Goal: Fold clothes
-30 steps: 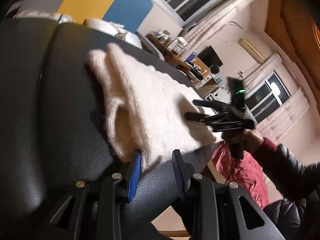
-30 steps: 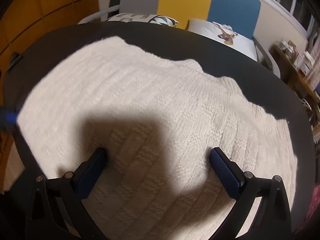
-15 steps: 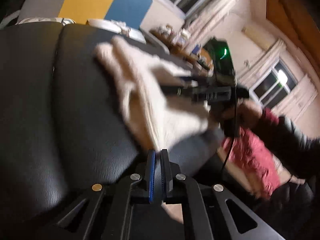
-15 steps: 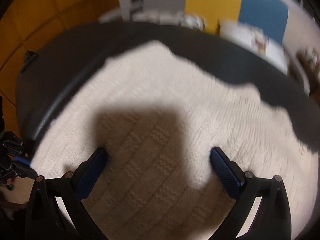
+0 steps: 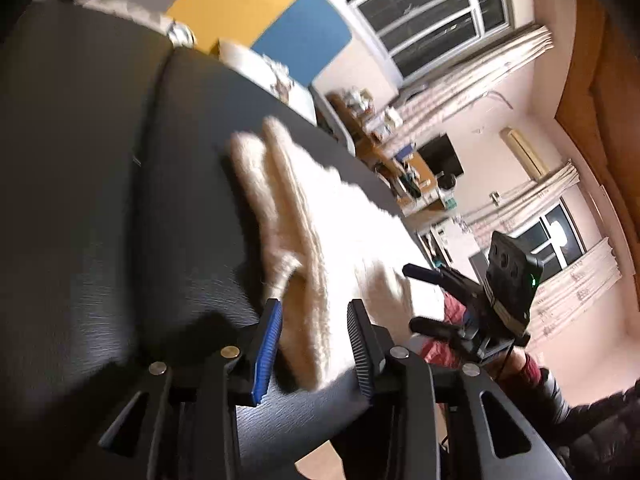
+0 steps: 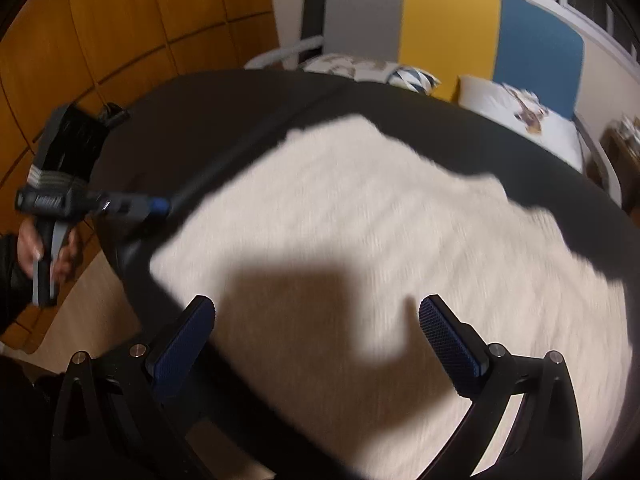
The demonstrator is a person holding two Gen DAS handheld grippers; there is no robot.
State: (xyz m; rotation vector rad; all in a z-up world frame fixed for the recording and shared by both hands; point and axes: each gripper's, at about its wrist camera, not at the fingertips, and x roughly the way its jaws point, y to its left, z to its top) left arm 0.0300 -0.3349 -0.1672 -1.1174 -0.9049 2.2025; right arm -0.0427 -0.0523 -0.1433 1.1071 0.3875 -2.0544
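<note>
On a black padded surface (image 6: 224, 120), a cream knitted garment (image 6: 380, 240) lies spread as a broad, roughly squared panel with doubled layers showing at its near edge, suggesting at least one fold is made. The left gripper (image 5: 316, 344) is opening, the garment's corner between its pads but not pinched. The right gripper (image 6: 316, 340) hovers above the knit with jaws wide apart, holding nothing. Further folds to a compact stack appear to remain.
</note>
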